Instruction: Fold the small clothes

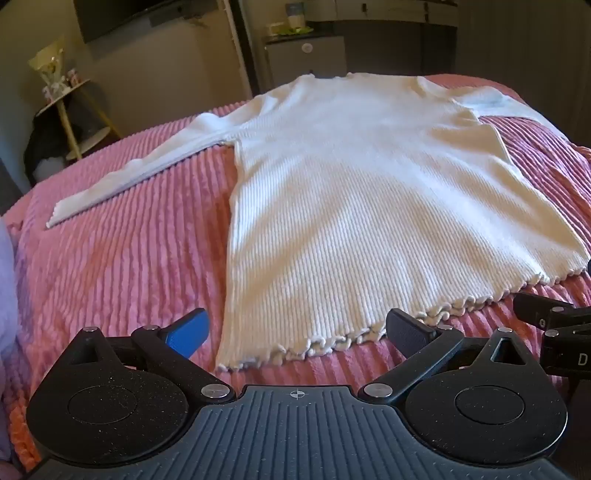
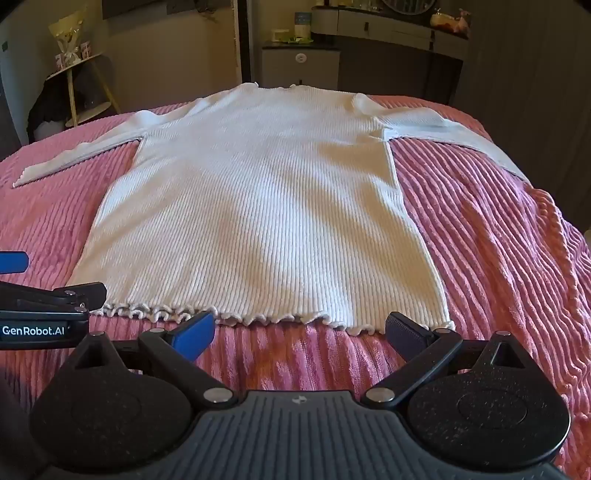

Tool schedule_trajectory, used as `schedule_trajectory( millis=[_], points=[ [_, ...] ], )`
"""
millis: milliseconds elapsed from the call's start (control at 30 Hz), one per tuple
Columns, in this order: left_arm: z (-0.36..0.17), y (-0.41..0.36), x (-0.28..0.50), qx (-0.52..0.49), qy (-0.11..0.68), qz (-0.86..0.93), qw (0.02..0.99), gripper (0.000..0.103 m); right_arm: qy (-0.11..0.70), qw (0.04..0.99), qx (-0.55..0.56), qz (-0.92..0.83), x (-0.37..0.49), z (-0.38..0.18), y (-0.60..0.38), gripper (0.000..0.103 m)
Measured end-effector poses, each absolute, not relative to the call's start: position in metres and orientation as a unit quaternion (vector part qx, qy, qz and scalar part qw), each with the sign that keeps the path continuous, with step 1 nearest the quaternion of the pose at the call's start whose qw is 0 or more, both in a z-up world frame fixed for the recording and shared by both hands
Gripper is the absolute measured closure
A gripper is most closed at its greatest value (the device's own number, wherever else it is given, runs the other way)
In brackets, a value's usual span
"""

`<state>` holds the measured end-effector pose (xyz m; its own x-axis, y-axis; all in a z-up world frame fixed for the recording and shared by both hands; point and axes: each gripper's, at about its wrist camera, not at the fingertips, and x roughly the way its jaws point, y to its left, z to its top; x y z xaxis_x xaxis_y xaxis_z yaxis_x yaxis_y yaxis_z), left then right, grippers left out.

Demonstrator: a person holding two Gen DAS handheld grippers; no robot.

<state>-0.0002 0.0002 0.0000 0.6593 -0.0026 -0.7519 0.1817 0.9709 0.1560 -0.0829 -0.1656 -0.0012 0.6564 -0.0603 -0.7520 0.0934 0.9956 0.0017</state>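
A white ribbed long-sleeved top point(image 1: 351, 192) lies flat on a pink ribbed blanket point(image 1: 122, 258), both sleeves spread out, its frilled hem point(image 1: 332, 343) nearest me. My left gripper point(image 1: 297, 334) is open and empty, just short of the hem's left part. My right gripper point(image 2: 299, 334) is open and empty, just short of the hem's right part; the top point(image 2: 258, 199) fills that view. Each gripper shows at the edge of the other's view: the right gripper point(image 1: 554, 325), the left gripper point(image 2: 48, 295).
The blanket point(image 2: 498, 240) covers a bed whose edges fall away left and right. Beyond the bed stand a small round side table point(image 1: 70, 107) with flowers, a grey cabinet point(image 1: 303, 59) and a dresser point(image 2: 391, 29).
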Motion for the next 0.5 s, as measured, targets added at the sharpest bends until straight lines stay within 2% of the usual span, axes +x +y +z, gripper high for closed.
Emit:
schedule_trajectory(
  millis=[500],
  points=[
    [-0.0046,0.0071,0.0015,0.093,0.421,-0.049,0.901,0.0,0.413,0.91,0.018,-0.043,-0.0822,-0.0011,-0.1649,0.004]
  ],
)
